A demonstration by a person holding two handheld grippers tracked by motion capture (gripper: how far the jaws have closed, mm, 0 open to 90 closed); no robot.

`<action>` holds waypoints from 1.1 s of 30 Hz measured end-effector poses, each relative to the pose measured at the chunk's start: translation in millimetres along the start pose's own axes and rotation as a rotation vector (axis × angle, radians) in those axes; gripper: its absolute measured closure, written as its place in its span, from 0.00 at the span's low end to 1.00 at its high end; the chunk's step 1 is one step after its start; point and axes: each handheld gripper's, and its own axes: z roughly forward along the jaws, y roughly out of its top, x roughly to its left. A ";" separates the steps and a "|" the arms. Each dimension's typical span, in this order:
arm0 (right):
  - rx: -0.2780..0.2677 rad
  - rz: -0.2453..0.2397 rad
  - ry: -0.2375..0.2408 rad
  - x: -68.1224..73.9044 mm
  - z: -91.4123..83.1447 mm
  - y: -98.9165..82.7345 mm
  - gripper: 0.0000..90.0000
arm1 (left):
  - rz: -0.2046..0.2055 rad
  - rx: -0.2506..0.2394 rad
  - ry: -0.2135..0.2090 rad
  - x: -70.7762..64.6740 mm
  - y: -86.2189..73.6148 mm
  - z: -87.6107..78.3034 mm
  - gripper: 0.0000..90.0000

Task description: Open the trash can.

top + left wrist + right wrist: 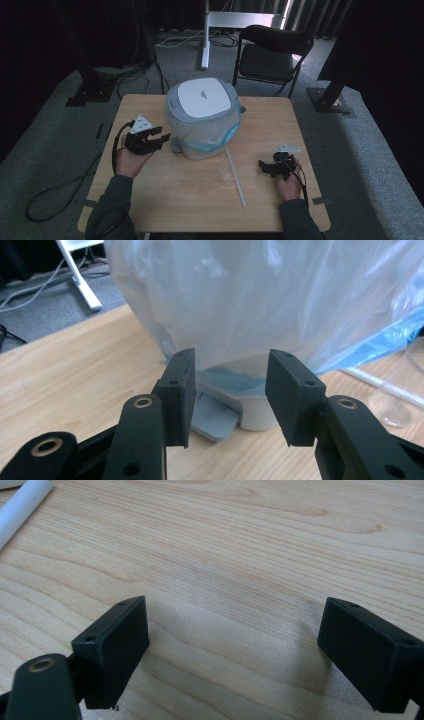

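A small bin (200, 125) with a grey-and-white lid (202, 96) stands at the back middle of the wooden table (165, 195). A clear plastic bag (260, 295) with a blue edge is draped around it. My left gripper (165, 136) hovers just left of the bin's base, pointing at it. In the left gripper view my left gripper (230, 357) is open, with the bag and a grey foot pedal (215, 417) a short way beyond the pads and nothing between them. My right gripper (262, 165) stays low at the right; in its own view my right gripper (232, 610) is wide open over bare wood.
A thin white rod (235, 176) lies on the table between the bin and the right hand; the rod (22, 505) also shows in the right gripper view. A black folding chair (272, 52), a white stand (206, 35) and floor cables (55, 192) surround the table.
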 end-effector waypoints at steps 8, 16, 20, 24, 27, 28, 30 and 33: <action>0.000 -0.001 0.002 0.2 0.0 0.0 0.13 | 0.008 -0.020 0.008 2.0 9.5 -6.3 0.64; 0.000 -0.003 0.004 0.5 0.0 0.0 0.13 | 0.016 -0.050 -0.002 2.6 24.9 -13.5 0.72; 0.001 -0.004 0.006 0.7 -0.1 0.1 0.13 | 0.021 -0.055 0.000 3.0 27.8 -15.5 0.73; 0.000 -0.005 0.006 0.8 0.1 0.1 0.13 | 0.041 -0.059 0.005 3.0 37.7 -20.9 0.75; 0.000 -0.005 0.006 0.9 0.1 0.1 0.13 | 0.047 -0.065 0.005 3.7 42.2 -23.2 0.76; 0.000 -0.006 0.006 0.9 0.1 0.1 0.13 | 0.049 -0.067 0.005 3.7 43.6 -24.0 0.77; 0.000 -0.005 0.006 1.0 0.1 0.1 0.13 | 0.050 -0.072 0.004 3.6 46.5 -25.3 0.78; 0.000 -0.005 0.007 0.9 0.1 0.1 0.13 | 0.063 -0.073 0.006 3.5 51.7 -27.3 0.79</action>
